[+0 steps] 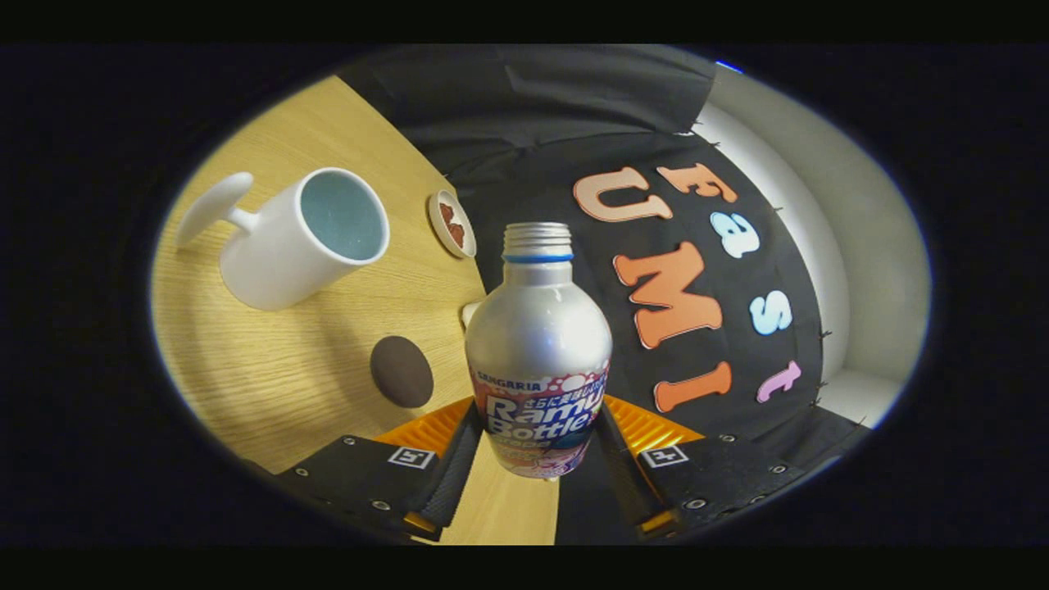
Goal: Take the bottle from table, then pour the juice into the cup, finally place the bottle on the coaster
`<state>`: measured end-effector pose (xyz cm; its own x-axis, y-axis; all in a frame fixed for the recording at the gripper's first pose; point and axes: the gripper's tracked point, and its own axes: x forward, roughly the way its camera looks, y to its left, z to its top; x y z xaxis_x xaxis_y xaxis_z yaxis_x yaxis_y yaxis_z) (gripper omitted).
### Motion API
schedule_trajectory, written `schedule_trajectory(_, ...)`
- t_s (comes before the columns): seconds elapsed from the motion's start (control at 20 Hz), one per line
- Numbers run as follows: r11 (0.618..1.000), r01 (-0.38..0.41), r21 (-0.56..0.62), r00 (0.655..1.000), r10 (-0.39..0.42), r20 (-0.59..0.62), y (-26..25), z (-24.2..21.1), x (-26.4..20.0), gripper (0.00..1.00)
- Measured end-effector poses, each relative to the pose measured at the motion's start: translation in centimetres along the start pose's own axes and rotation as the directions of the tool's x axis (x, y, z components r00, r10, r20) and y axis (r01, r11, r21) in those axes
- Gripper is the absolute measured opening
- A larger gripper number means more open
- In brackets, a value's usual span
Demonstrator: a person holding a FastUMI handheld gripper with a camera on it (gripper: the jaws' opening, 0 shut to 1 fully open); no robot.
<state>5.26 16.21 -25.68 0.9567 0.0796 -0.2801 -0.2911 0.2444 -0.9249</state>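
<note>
Wooden worktop tilts behind the bottle, which the claw pinches by its lower body, seemingly lifted clear, so pouring is in hand: next, swing its neck over the cup near the far edge, coaster nearer.

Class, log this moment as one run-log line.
phase: tilting toward pour | gripper: shut on bottle, uncapped | cup: beyond, not under mouth | coaster: bare
</note>
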Motion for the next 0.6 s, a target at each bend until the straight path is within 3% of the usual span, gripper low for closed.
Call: schedule_trajectory(0.6, 0.97, 0.062, -0.236, 0.996, -0.045, 0.076, -0.4, 1.4, -0.4, 0.76)
